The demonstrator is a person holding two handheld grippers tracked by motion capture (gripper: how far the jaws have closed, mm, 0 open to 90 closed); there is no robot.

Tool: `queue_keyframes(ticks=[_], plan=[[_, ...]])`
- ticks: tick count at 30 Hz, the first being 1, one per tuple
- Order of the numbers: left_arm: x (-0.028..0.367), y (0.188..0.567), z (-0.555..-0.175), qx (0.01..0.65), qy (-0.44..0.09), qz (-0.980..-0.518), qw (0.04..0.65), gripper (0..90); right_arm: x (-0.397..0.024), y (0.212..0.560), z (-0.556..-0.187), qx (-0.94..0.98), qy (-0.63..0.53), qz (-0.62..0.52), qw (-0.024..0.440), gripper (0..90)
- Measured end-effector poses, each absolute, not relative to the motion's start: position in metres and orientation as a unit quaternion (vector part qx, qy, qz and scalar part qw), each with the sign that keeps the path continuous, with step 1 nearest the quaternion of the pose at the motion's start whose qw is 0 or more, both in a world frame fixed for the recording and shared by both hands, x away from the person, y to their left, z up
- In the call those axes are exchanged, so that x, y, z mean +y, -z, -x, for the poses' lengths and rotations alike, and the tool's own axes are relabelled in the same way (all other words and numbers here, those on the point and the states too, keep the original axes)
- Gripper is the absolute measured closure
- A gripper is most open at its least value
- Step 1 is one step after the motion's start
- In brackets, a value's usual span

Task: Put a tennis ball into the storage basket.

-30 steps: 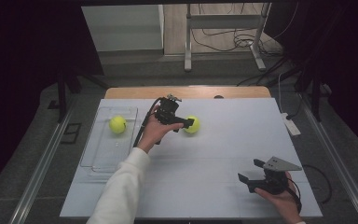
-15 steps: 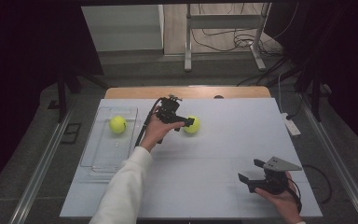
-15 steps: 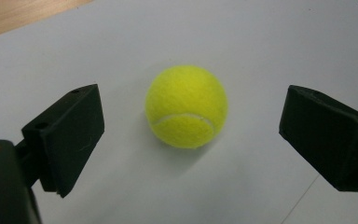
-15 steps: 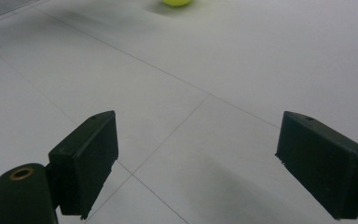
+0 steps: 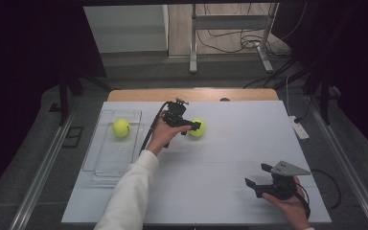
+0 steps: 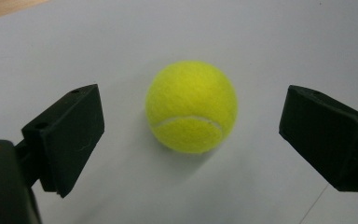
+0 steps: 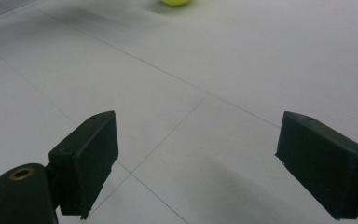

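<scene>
Tennis ball (image 6: 191,106): sitting on the table (image 5: 230,158), apparently untouched.
Left gripper (image 6: 191,140): hovering, jaws gaping around it.
Right gripper (image 5: 260,176): idling at five o'clock, jaws apart.

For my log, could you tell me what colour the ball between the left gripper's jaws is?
Yellow-green with a white seam, ball; clearest in the left gripper view.
</scene>
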State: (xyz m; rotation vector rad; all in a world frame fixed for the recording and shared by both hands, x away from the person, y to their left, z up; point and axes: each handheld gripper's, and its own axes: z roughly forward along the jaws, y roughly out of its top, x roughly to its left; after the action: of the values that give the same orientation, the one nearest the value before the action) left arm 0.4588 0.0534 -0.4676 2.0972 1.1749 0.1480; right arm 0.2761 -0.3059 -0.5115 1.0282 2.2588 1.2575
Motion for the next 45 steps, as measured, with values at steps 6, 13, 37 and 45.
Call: queue_keyframes(ticks=[6,13,37,45], plan=[[0.048,0.473,-0.463,0.454,-0.053,-0.816,0.355,7.4,-0.307,0.512,-0.276,0.798,-0.445,-0.365,0.178,13.0],[0.044,0.474,-0.464,0.452,-0.051,-0.817,0.354,7.4,-0.307,0.512,-0.276,0.798,-0.445,-0.365,0.178,13.0],[0.031,0.488,-0.474,0.457,-0.046,-0.821,0.340,7.1,-0.307,0.512,-0.276,0.798,-0.445,-0.366,0.178,13.0],[0.026,0.493,-0.476,0.458,-0.043,-0.821,0.339,7.3,-0.307,0.512,-0.276,0.798,-0.445,-0.366,0.178,13.0]])
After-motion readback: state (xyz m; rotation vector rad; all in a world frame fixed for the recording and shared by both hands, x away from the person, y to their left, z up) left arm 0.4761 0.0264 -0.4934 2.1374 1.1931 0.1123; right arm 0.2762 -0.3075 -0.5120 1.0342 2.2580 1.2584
